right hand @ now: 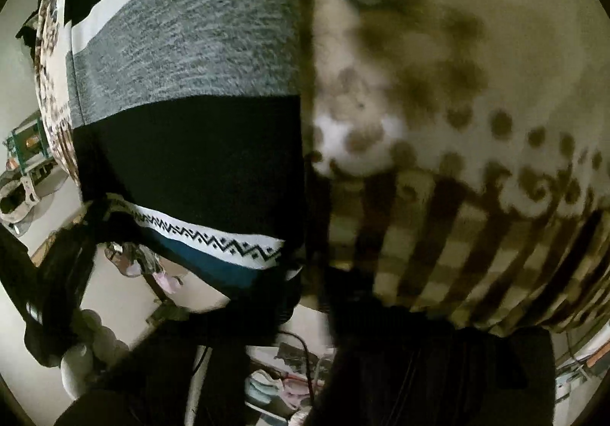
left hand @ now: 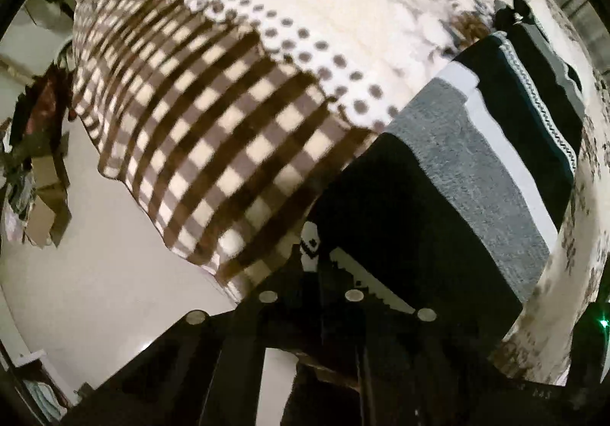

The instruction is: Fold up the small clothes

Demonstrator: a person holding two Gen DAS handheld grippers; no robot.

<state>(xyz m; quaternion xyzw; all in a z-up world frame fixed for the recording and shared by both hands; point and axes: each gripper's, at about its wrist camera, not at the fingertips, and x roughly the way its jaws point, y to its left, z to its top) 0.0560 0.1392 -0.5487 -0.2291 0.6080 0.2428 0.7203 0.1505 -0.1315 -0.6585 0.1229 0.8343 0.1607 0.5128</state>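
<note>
Your striped sweater lies spread on the blanket, a cream fleece with brown checks along its border and a row of dots above them, which covers the bench and hangs over its near edge toward the pale floor. The sweater shows bands of black, heather grey and white, with a zigzag-patterned white strip near its hem. Your left hand-held gripper sits at the sweater's near black edge, right where the patterned trim shows; its fingers look drawn together over that edge, so it appears to be clenched on the sweater. Your right hand-held gripper is at the sweater's other near corner, beside the checked border; its fingers are dark and blurred against the black cloth, and you cannot tell from these views whether it is pinching the fabric. Clutter lies on the floor below it.
</note>
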